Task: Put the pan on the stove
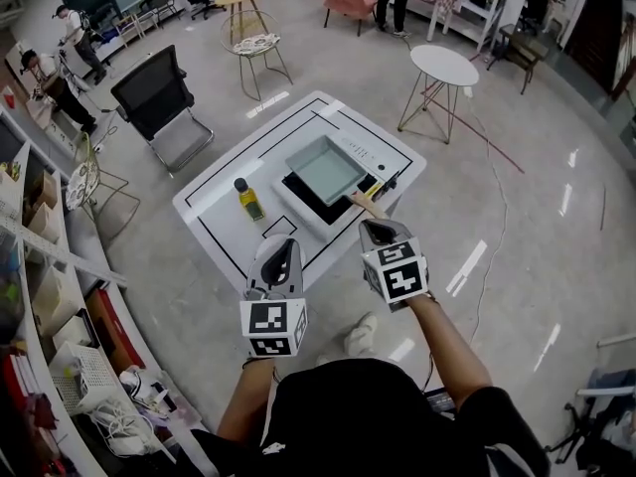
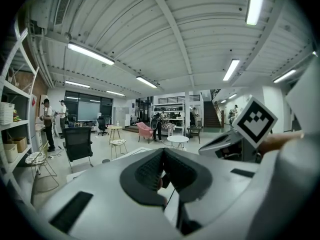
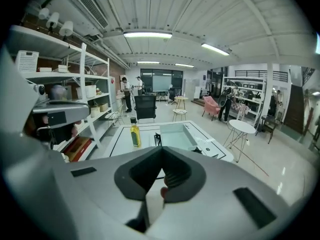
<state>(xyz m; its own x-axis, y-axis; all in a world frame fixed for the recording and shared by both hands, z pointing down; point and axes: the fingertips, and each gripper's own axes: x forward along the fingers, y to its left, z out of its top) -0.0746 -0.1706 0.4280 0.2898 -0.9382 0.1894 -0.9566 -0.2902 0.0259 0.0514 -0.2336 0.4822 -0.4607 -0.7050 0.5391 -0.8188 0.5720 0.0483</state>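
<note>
Pan [image 1: 326, 167]: square, pale grey-green, sits on the black top of the stove [image 1: 301, 189], mid-right on the white table [image 1: 214, 217] w/ black outline markings. Its wooden handle [image 1: 364, 204] sticks out toward the person, pointing at the R side. Oil bottle [image 1: 248, 199], yellow w/ dark cap, stands upright on the table, left of the stove, apart from it. Right gripper [image 1: 376, 225]: jaws fully together, nothing visible btwn the pads in the right gripper view; the tip is just beside the handle end in the head view, can't tell if it touches. That view looks down the table length: pan straight ahead, bottle to its left. Left gripper [image 1: 286, 243]: jaws also together, no object btwn them; held over the near table edge, left of the right gripper and well apart from pan and bottle. It's angled up more, so its view is mostly ceiling and far room, w/ the right gripper's marker cube at its right edge. Bkgd: black office chair [image 1: 154, 92] beyond the table's left corner, round white side table [image 1: 444, 65] to the far right, shelving along the left wall.
</note>
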